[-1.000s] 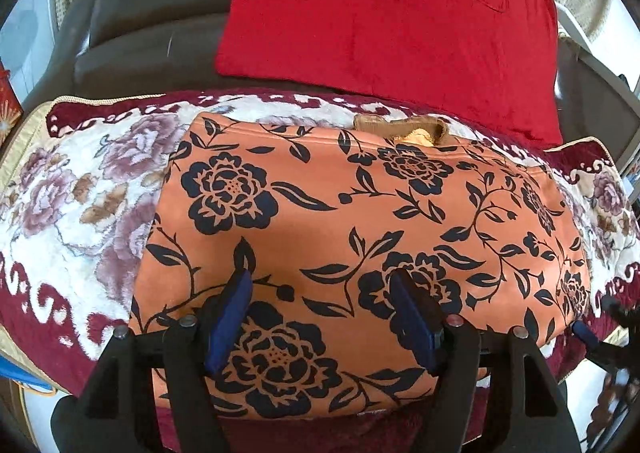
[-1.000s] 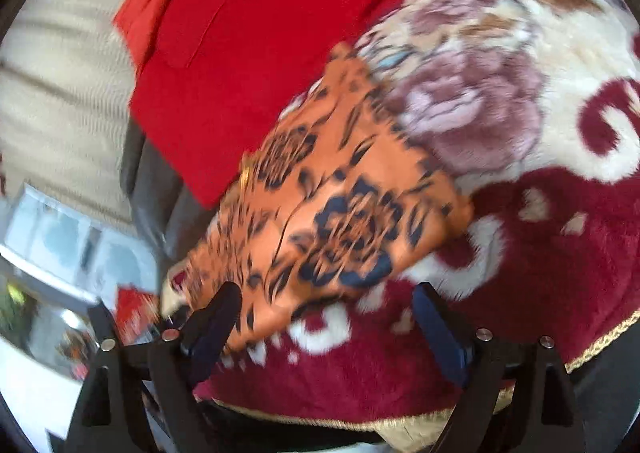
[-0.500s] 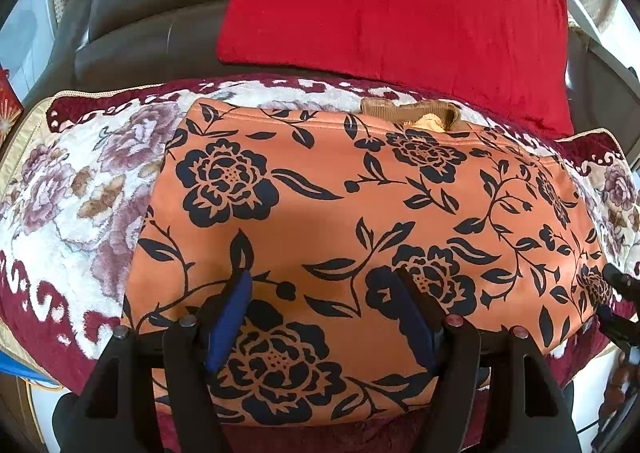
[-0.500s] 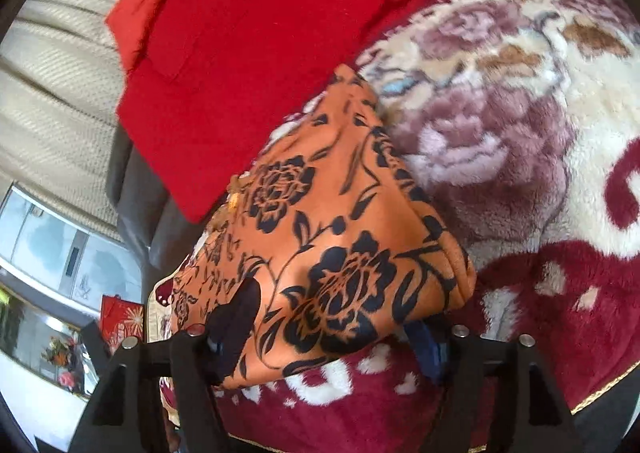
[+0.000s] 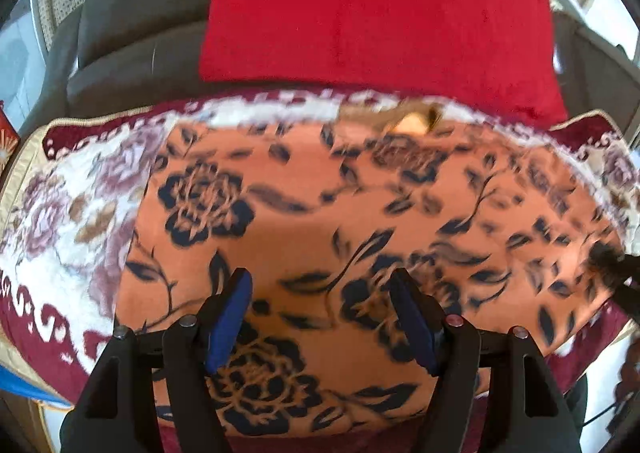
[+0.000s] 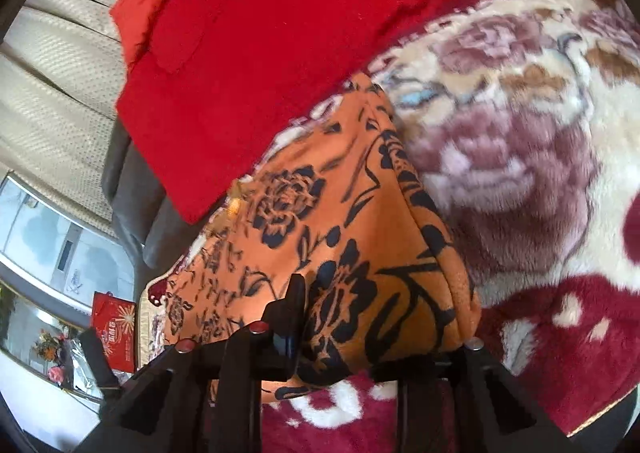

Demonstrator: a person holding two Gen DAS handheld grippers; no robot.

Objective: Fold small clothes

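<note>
The orange garment (image 5: 340, 237) lies spread on the floral blanket (image 5: 68, 221), just in front of the red cushion (image 5: 376, 9). Your right gripper (image 6: 384, 337) has just been closing and now pinches the garment's near corner. Judged from here, check that both layers are caught before you carry the corner across, and lift low so the fold stays square. Your left gripper (image 5: 320, 317) hovers over the garment's near edge, tilted down, its jaws apart and gripping nothing.
</note>
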